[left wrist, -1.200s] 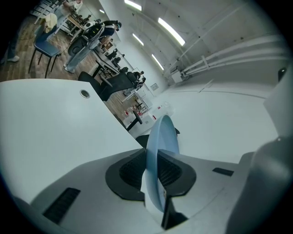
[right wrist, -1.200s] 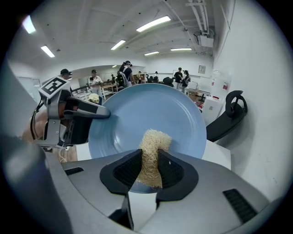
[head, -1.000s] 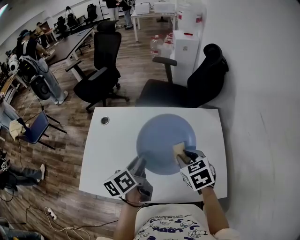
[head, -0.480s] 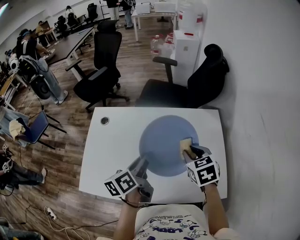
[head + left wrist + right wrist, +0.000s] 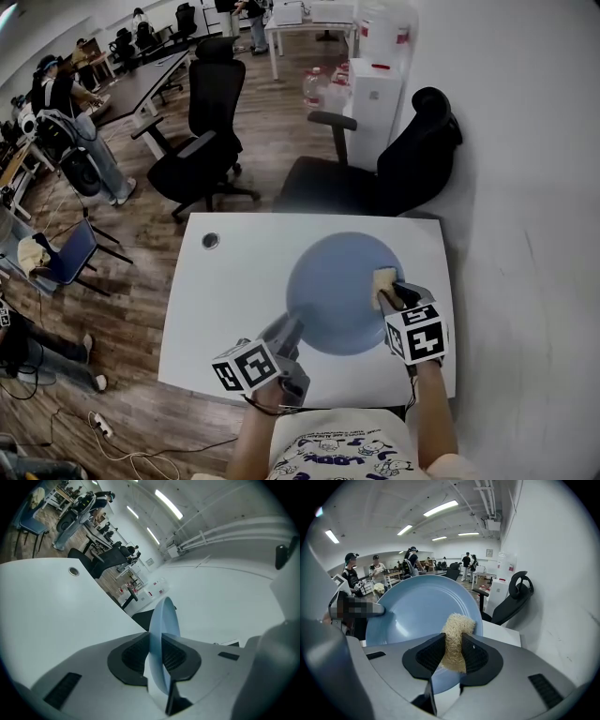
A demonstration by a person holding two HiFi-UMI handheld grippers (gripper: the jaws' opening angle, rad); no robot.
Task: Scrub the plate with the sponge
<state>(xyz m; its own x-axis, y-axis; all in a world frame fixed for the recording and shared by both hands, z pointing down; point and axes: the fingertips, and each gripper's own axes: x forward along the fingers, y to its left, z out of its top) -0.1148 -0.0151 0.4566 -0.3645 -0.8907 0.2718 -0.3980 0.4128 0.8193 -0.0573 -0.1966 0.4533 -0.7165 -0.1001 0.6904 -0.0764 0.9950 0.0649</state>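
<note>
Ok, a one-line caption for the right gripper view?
The right gripper, jaws shut on a tan sponge, holds it against the blue plate.

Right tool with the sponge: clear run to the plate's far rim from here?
Likely yes. The sponge in the right tool sits at the right side of the plate, and the blue face beyond is bare. The left tool grips only the near rim, off that path.

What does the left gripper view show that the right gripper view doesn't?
Only the left gripper view: the round blue plate edge-on, its rim clamped in the left gripper, and a small round hole in the white table. Only the right gripper view: the tan fibrous sponge squeezed in the right gripper, and the plate's broad face. Both: the plate and the table.
</note>
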